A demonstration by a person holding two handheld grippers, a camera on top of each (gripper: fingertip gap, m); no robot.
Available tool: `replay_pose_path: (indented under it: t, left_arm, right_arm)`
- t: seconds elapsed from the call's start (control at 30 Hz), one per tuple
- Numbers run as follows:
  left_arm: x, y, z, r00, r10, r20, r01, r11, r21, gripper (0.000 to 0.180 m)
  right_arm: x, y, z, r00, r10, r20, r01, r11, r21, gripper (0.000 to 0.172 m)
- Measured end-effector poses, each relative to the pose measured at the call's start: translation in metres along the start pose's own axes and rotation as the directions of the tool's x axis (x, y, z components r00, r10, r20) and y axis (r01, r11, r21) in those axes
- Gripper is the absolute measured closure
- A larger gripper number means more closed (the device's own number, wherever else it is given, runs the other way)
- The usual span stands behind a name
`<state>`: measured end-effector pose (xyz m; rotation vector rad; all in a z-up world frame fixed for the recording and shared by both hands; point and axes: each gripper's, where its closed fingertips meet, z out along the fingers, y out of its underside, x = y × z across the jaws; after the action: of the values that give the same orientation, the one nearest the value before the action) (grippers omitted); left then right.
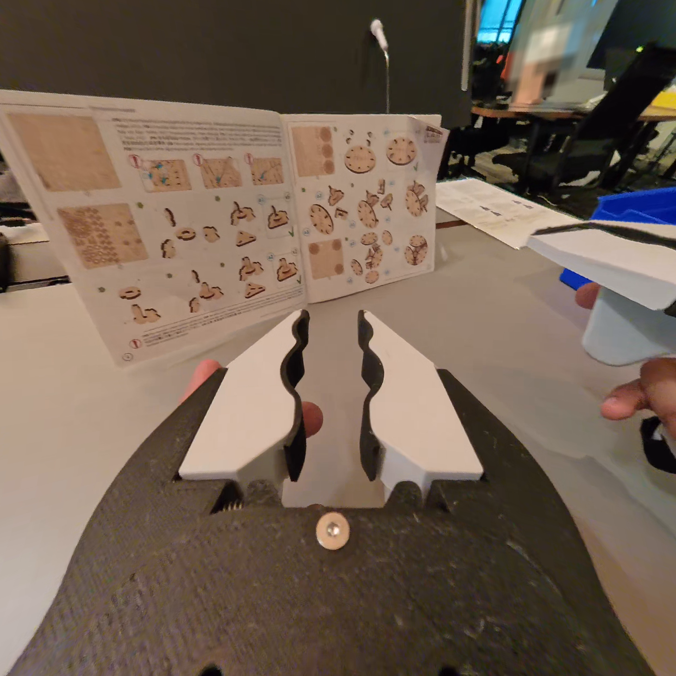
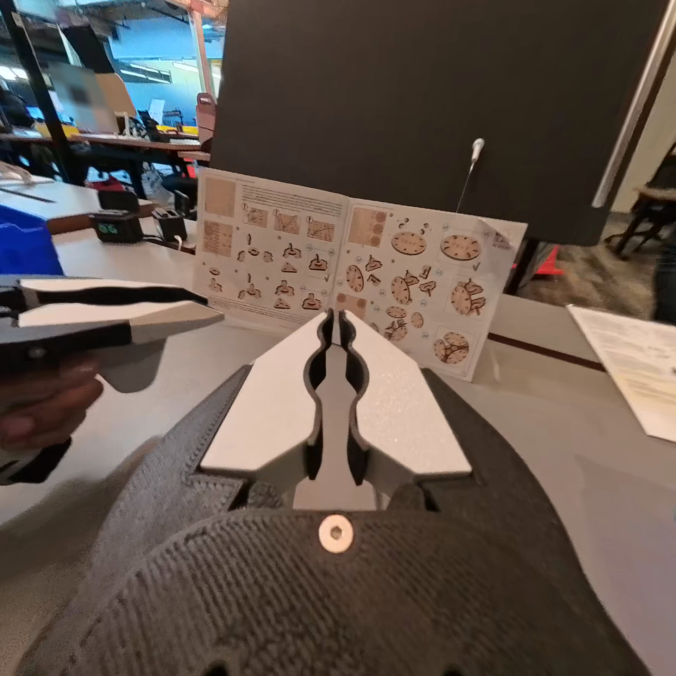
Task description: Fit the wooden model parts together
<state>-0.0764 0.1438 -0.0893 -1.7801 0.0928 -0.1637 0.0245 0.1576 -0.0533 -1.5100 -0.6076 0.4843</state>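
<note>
While nothing is held, the left hand-held gripper (image 1: 333, 314) is kept released above the counter (image 1: 475, 347), and the right hand-held gripper (image 2: 335, 314) is almost clenched, bare. An open booklet (image 1: 205, 219) is stood just ahead.

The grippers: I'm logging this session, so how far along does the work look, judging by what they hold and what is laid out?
Laid out: an open instruction booklet stands on the grey table, a loose sheet to the right. In hand: nothing; the left gripper is open and bare, the right gripper nearly closed on air. No parts show, so any handling remains.
</note>
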Motion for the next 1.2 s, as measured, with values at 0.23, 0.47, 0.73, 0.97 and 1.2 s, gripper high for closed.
replay_pose_path:
  t: [0.23,0.47,0.73,0.97,1.2]
  left_arm:
    - [0.002,0.002,0.000,0.998,0.064,0.004,-0.064,0.998,0.018,0.152]
    - [0.004,0.010,0.002,0.999,0.042,-0.023,-0.042,0.999,-0.022,0.150]
    - [0.004,0.009,0.002,0.998,0.050,-0.042,-0.052,0.998,-0.037,0.150]
    - [-0.009,-0.001,-0.001,1.000,0.002,-0.032,-0.003,1.000,-0.011,0.145]
    - [-0.025,-0.007,-0.003,1.000,-0.029,-0.005,0.029,1.000,0.008,0.142]
  right_arm:
    - [-0.008,0.001,-0.001,0.999,-0.051,-0.014,0.052,0.999,0.014,0.172]
    - [-0.002,0.012,0.006,0.999,0.011,-0.033,-0.013,0.998,-0.063,0.172]
    - [-0.025,0.024,0.007,0.984,0.111,0.141,-0.096,0.989,-0.113,0.148]
    - [-0.037,0.054,0.014,0.967,0.152,0.202,-0.108,0.971,-0.214,0.143]
    - [-0.043,0.063,0.016,0.964,0.132,0.229,-0.074,0.966,-0.246,0.140]
